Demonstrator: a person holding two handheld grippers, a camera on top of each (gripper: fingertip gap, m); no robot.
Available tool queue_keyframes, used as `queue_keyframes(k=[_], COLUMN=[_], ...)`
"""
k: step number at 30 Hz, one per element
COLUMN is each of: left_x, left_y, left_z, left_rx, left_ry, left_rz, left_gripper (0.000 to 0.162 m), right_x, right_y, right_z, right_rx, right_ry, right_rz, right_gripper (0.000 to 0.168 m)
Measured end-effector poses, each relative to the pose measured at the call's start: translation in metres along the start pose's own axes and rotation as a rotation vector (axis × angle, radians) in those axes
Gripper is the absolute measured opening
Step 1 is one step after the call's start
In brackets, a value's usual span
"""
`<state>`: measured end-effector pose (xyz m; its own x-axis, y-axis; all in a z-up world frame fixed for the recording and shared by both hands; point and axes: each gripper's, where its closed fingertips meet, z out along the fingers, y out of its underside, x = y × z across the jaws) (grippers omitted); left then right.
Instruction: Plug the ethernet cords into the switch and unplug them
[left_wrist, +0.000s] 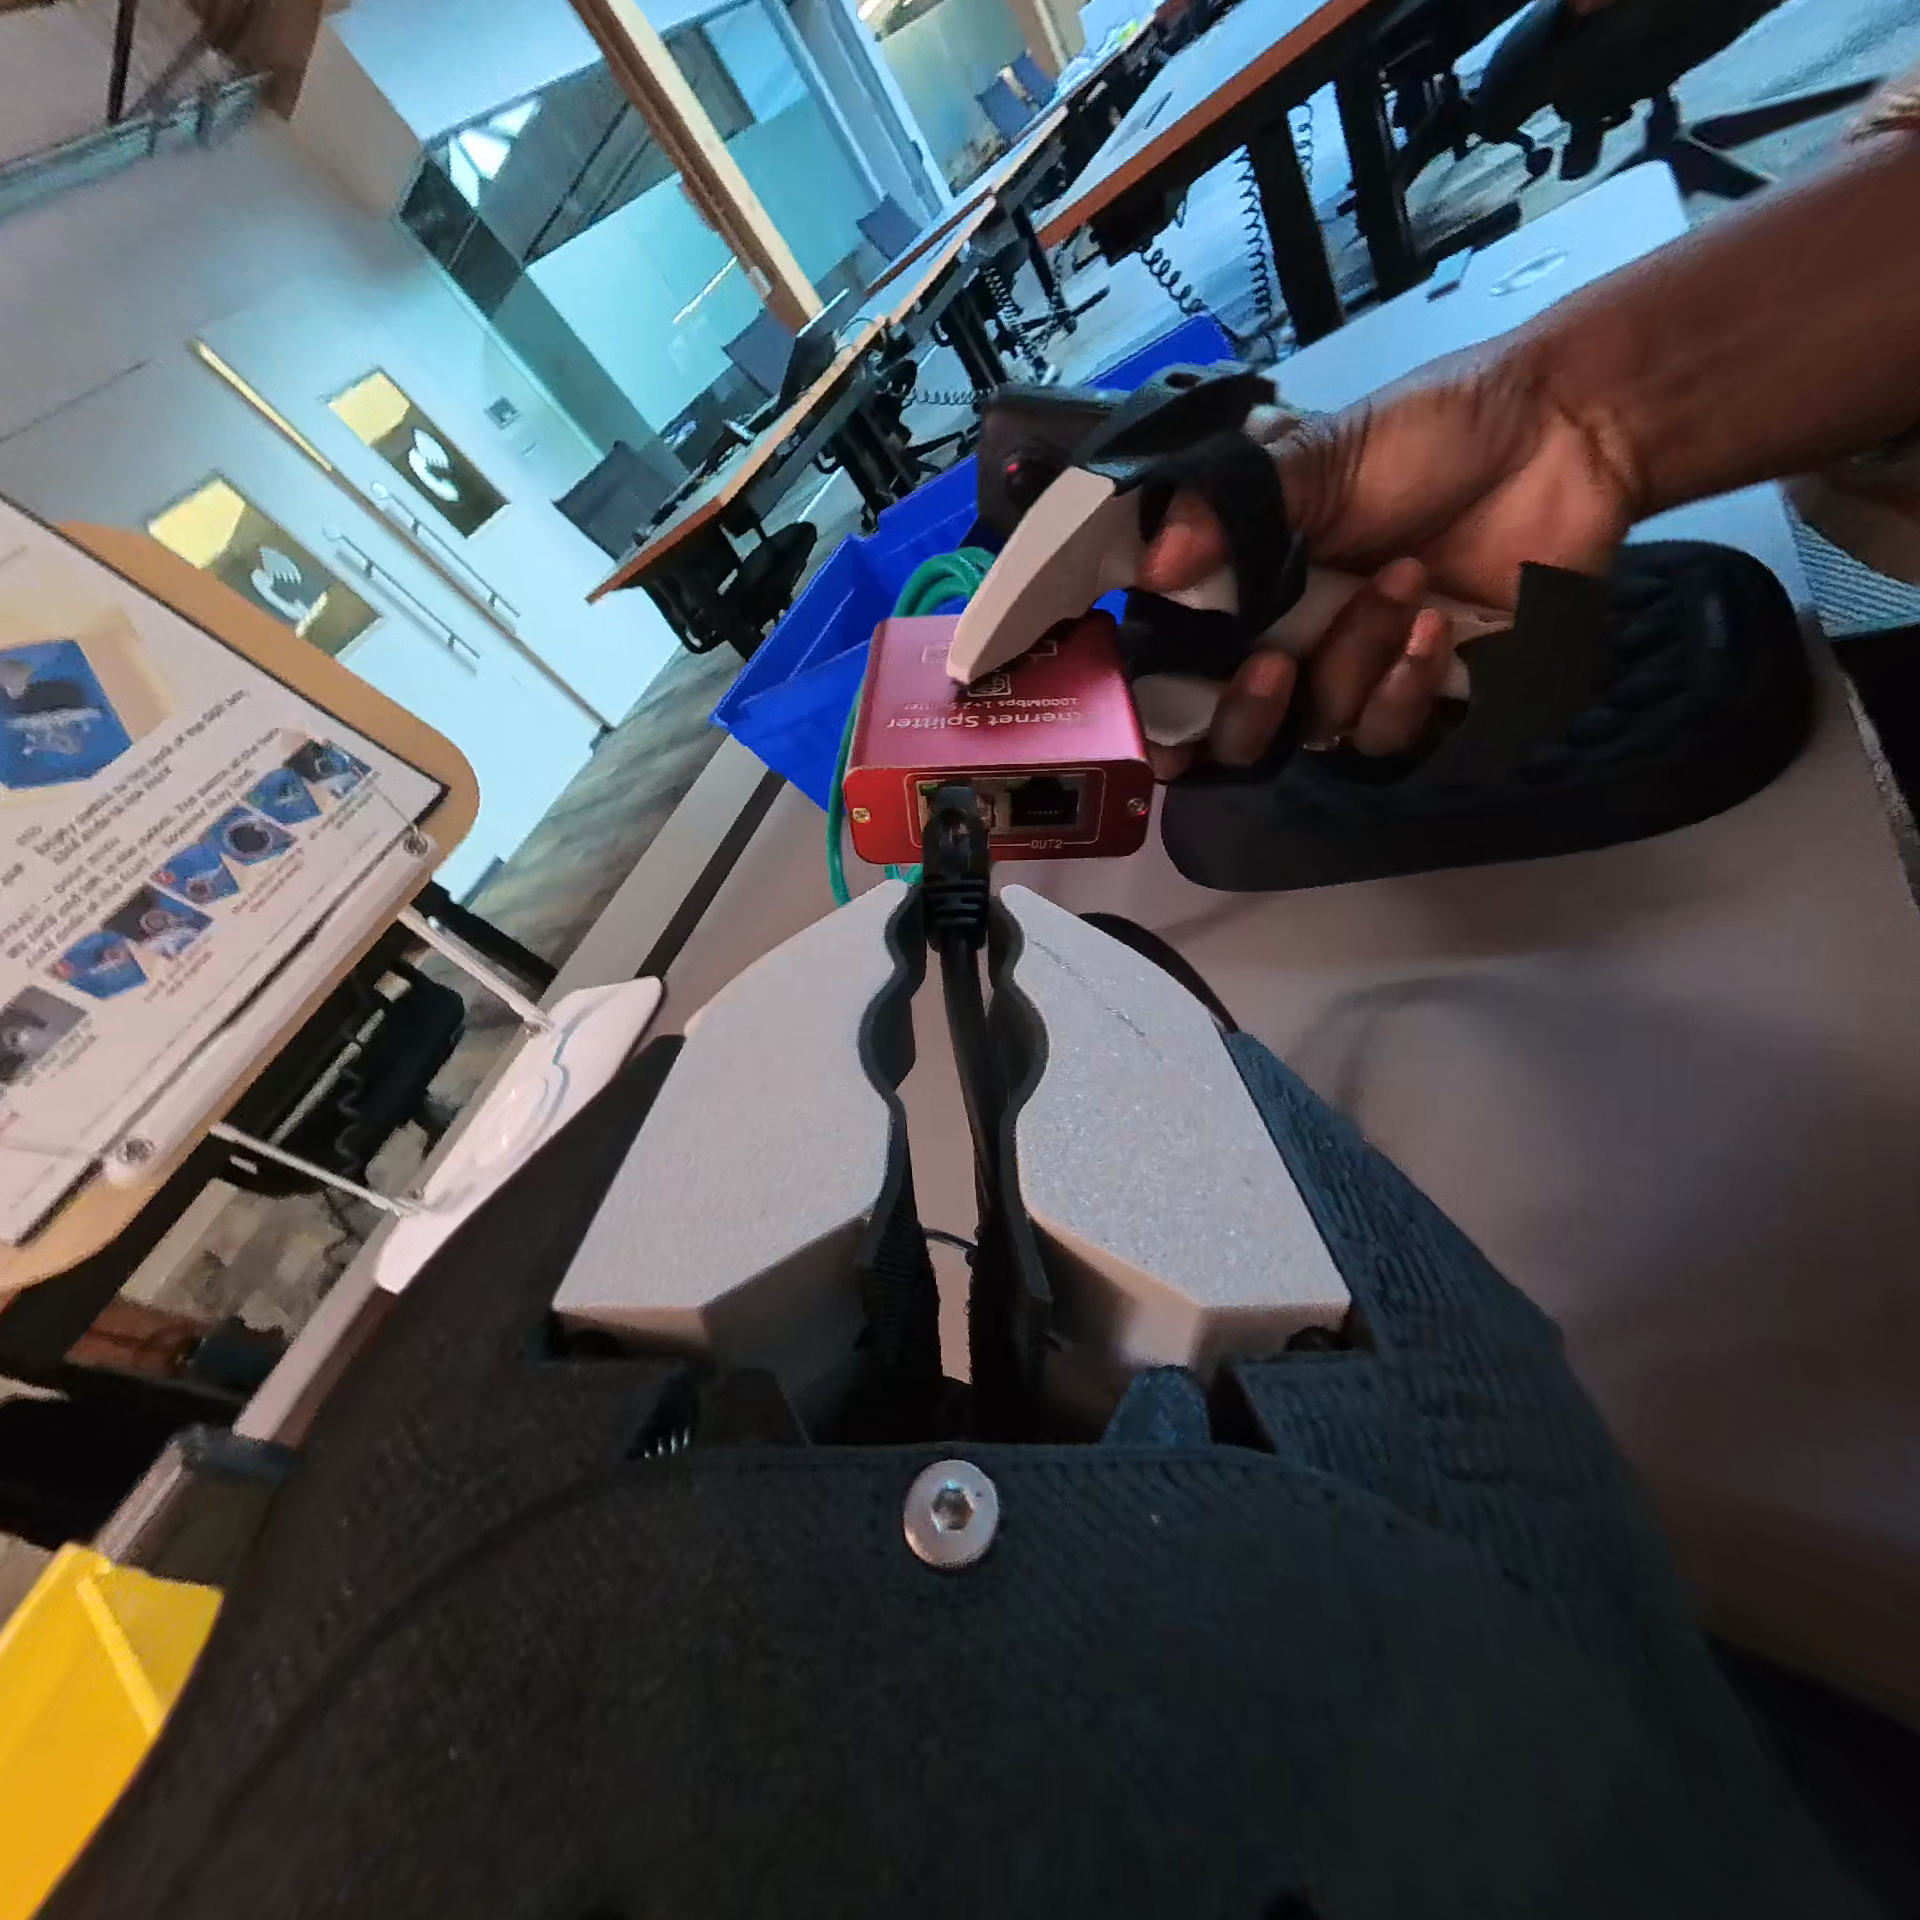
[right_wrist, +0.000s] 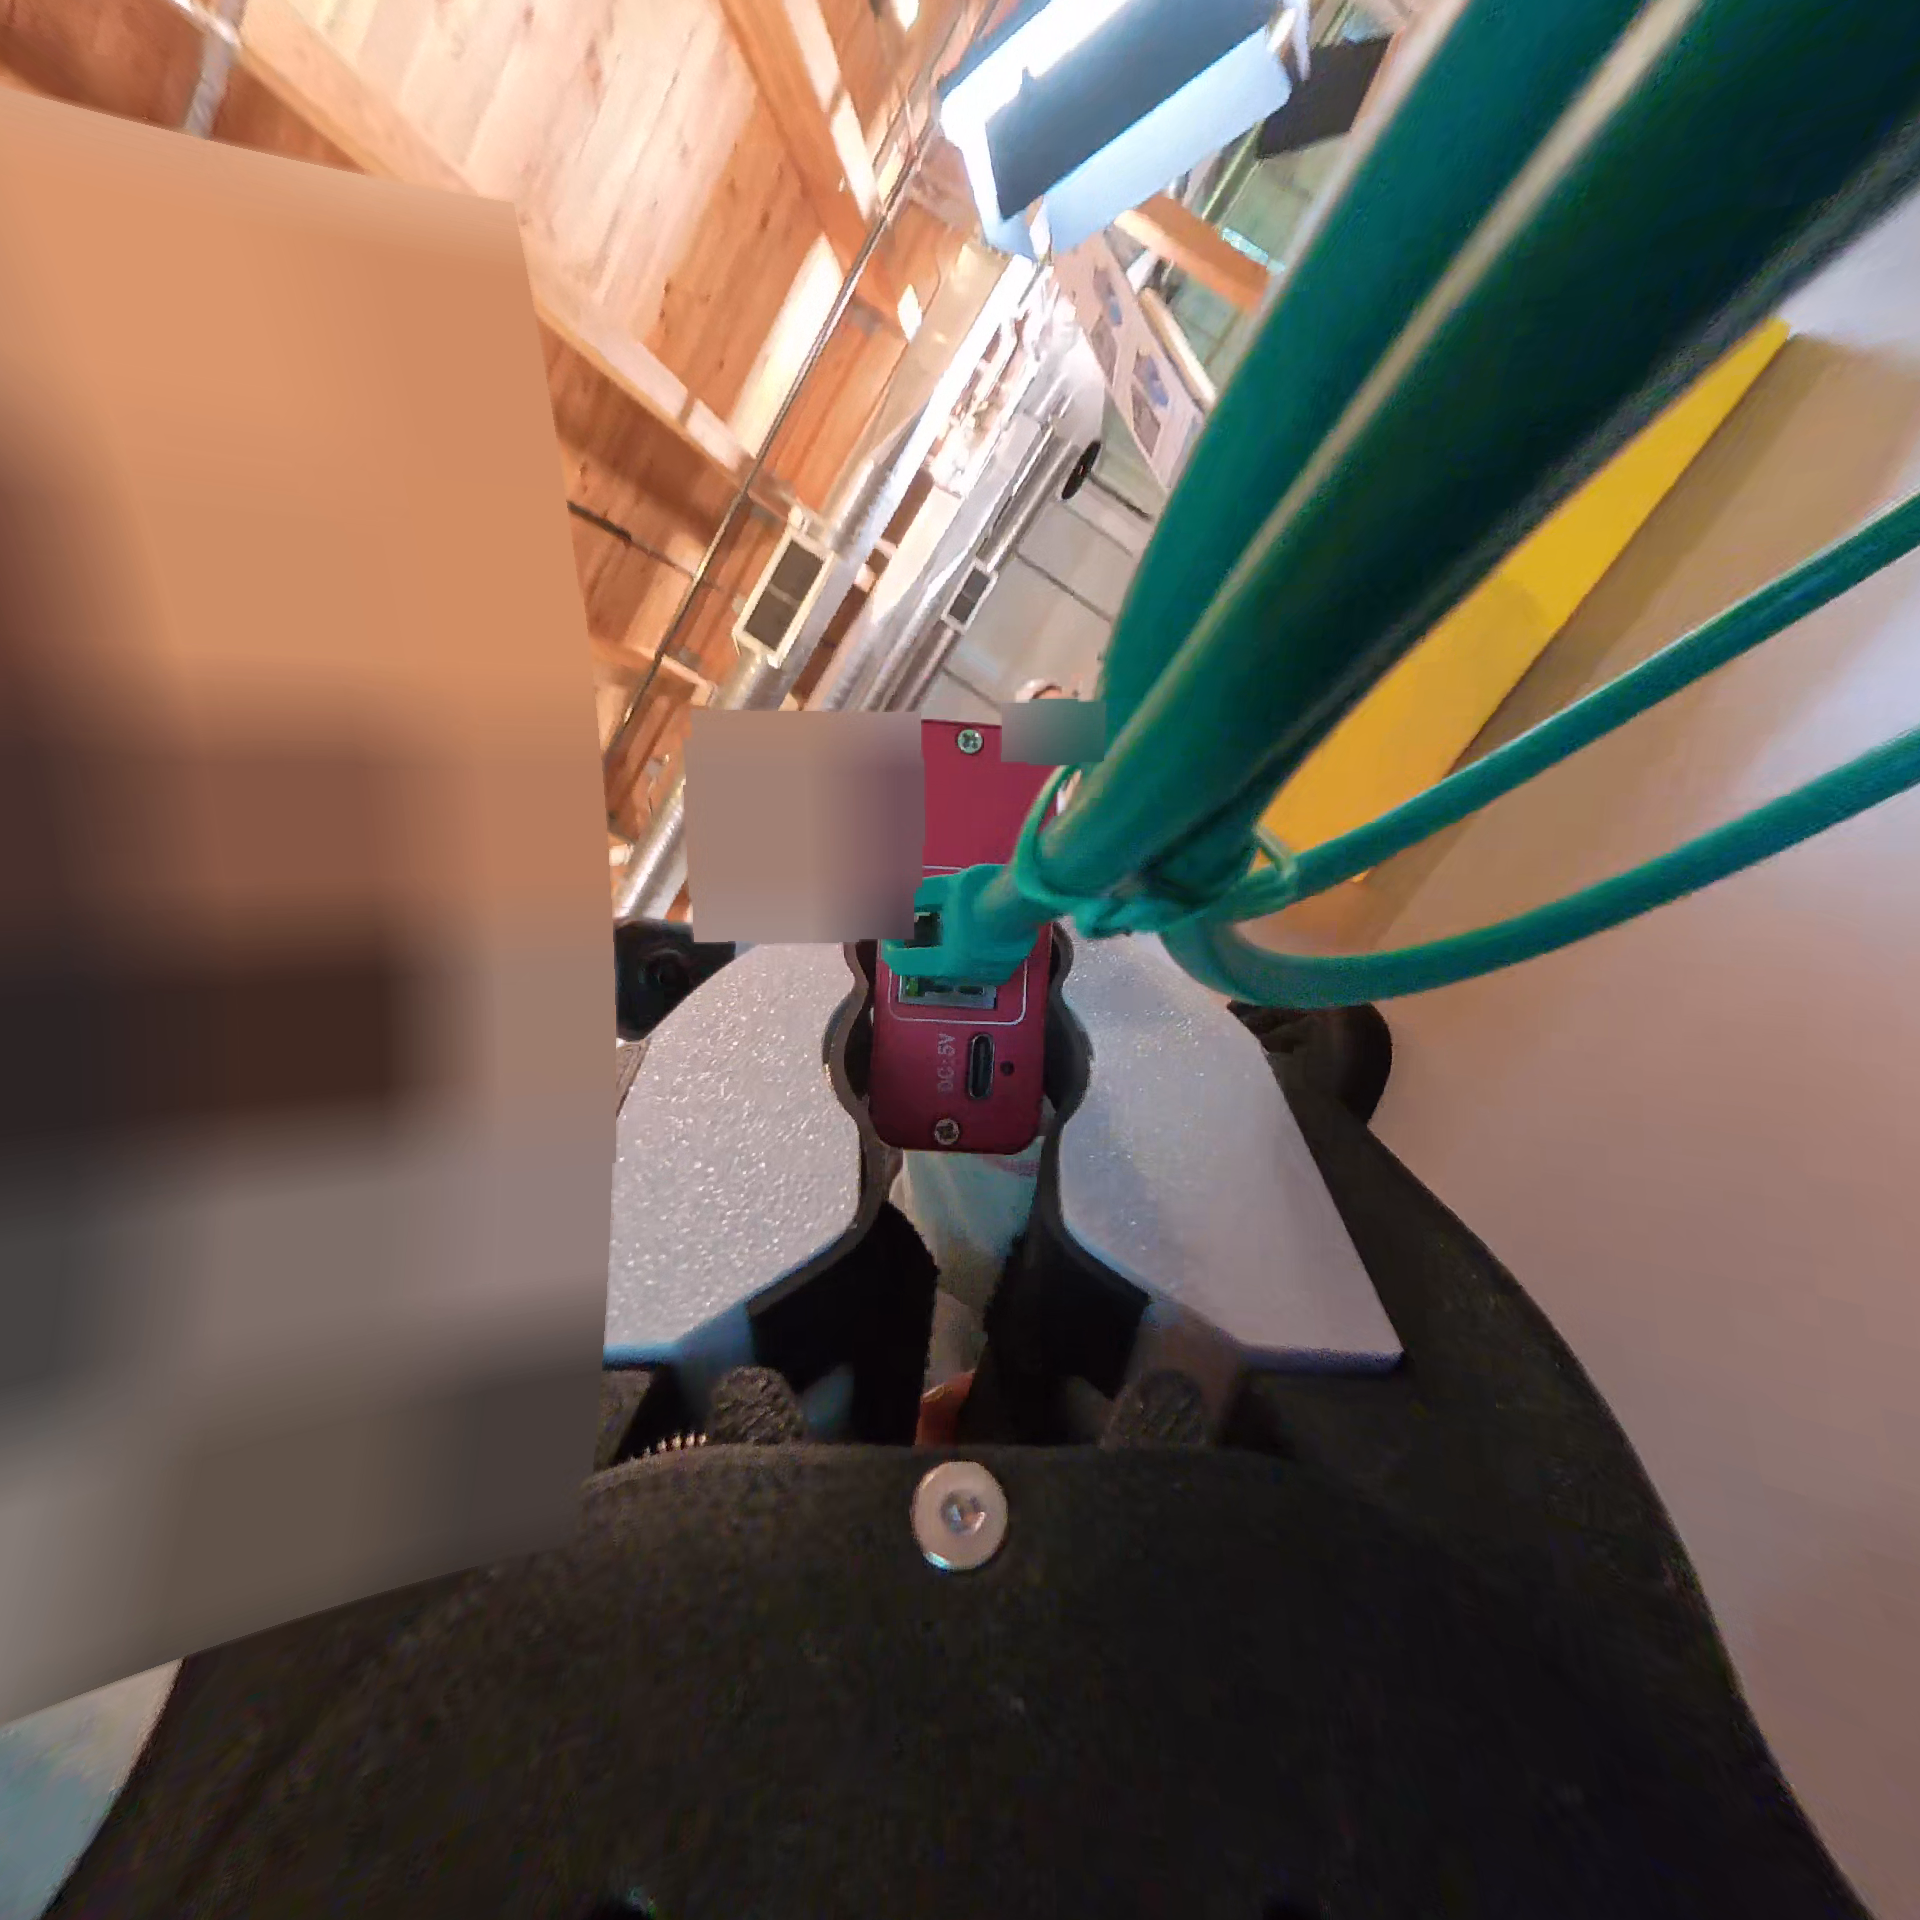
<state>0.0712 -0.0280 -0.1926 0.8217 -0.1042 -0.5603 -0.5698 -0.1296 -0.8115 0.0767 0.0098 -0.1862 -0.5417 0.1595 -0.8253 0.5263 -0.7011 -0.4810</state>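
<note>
The switch (left_wrist: 997, 738) is a small red metal box on the pale table. My left gripper (left_wrist: 956, 914) is shut on a black ethernet cord (left_wrist: 961, 997), whose plug (left_wrist: 951, 821) sits in the box's left front port. The right front port (left_wrist: 1044, 802) is empty. My right gripper (right_wrist: 956, 1039) is shut on the red switch (right_wrist: 956, 1081), gripping its back end. It also shows in the left wrist view, where its upper finger (left_wrist: 1013, 592) rests on the box's top. A green ethernet cord (right_wrist: 1351, 665) is plugged into the back port (right_wrist: 935, 935).
A blue bin (left_wrist: 831, 644) stands behind the switch at the table's far edge. A yellow block (left_wrist: 83, 1704) is at the near left, a yellow patch (right_wrist: 1507, 603) beside the green coil. A poster stand (left_wrist: 187, 831) stands left, off the table. Desks fill the background. The left gripper's tips are roughly 5 centimetres from the right gripper's.
</note>
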Motion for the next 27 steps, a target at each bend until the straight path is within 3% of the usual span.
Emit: queue_keyframes(k=[6, 11, 18, 27], left_x=[0.003, 0.004, 0.015, 0.004], left_y=[-0.002, -0.004, 0.003, -0.007], left_z=[-0.002, -0.001, 0.002, 0.003], left_rx=[-0.007, 0.027, -0.059, -0.022], left_ry=[0.01, -0.008, 0.084, 0.013], left_rz=[0.105, 0.081, 0.209, 0.234], left_gripper=[0.011, 0.01, 0.011, 0.013], right_x=[-0.007, -0.01, -0.004, -0.008], right_y=[0.008, 0.009, 0.019, 0.025], right_z=[0.001, 0.001, -0.002, 0.003], right_rx=[-0.15, -0.185, -0.299, -0.306], right_ry=[0.049, 0.079, 0.145, 0.149], right_rz=[-0.162, -0.234, -0.316, -0.389], right_gripper=[0.031, 0.031, 0.029, 0.031])
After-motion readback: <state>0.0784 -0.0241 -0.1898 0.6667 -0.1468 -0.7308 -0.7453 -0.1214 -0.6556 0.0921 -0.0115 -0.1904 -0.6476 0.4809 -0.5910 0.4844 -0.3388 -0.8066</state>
